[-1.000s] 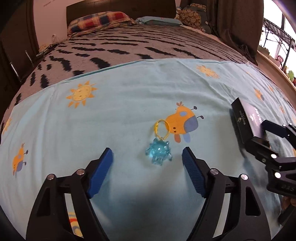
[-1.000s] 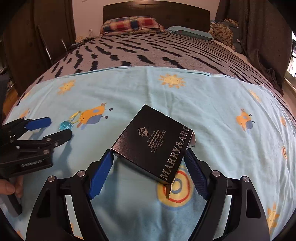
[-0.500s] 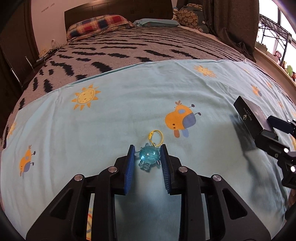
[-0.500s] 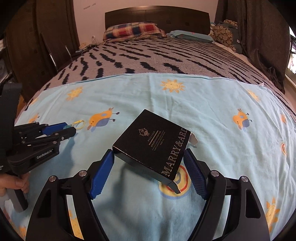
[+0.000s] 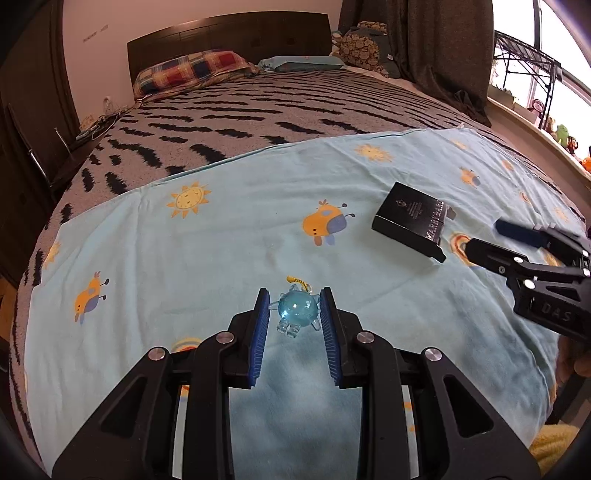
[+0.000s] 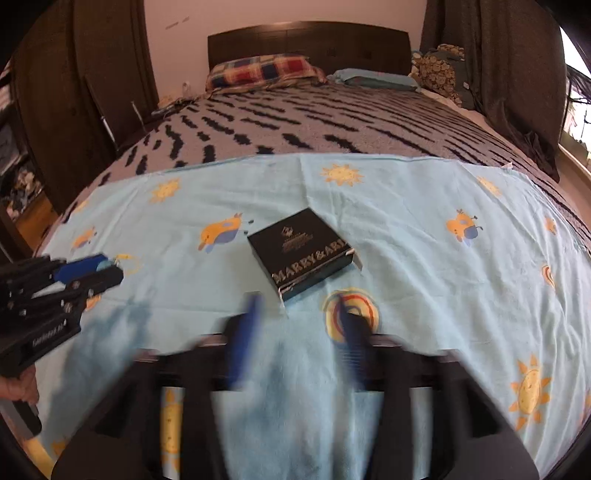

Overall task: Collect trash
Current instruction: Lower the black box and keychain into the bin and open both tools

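Left gripper point(image 5: 295, 308): blue pads closed on blue translucent toy point(image 5: 297, 314), held just above the light blue sheet point(image 5: 221, 258).
Right gripper point(image 6: 299, 321): heavily blurred; fingers appear parted, nothing seen between them. Black box point(image 6: 301, 253) is laid flat on the sheet, just beyond the right fingertips, well apart from the toy.

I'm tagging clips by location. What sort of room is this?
A bedroom, most likely in a home: a large bed with a dark wooden headboard, a plaid pillow, and a light blue children's-print sheet spread over the patterned blanket. Dark curtains hang by a window.
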Action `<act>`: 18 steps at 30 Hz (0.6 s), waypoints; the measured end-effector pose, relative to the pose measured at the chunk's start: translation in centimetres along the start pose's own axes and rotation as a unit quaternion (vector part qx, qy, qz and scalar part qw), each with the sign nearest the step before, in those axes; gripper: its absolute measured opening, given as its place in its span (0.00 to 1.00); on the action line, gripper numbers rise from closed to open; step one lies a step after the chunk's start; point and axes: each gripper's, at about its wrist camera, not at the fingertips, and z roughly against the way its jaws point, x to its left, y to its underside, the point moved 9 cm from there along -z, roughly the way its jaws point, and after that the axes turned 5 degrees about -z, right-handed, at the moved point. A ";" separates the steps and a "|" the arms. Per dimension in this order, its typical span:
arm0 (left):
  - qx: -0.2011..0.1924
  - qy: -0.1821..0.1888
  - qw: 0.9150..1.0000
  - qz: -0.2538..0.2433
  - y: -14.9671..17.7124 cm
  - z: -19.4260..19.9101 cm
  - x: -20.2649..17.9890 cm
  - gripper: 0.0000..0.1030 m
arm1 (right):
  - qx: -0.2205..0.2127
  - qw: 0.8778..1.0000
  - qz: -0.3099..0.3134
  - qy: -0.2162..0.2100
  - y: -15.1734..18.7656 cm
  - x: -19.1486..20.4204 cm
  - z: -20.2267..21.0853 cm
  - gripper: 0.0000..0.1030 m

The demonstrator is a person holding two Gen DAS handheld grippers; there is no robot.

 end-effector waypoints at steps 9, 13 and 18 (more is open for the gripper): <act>0.012 0.029 0.999 0.007 0.4 -1.8 -0.4 0.25 | 0.029 0.999 0.030 0.011 -1.9 -0.6 -4.7 0.97; 0.014 0.026 1.000 -0.003 0.1 -2.5 -0.5 0.25 | 0.046 0.997 0.063 0.026 -1.9 0.1 -6.8 0.97; 0.018 0.026 0.999 -0.001 -0.1 -3.1 -0.3 0.25 | 0.069 0.994 0.075 0.043 -1.6 0.2 -9.4 0.97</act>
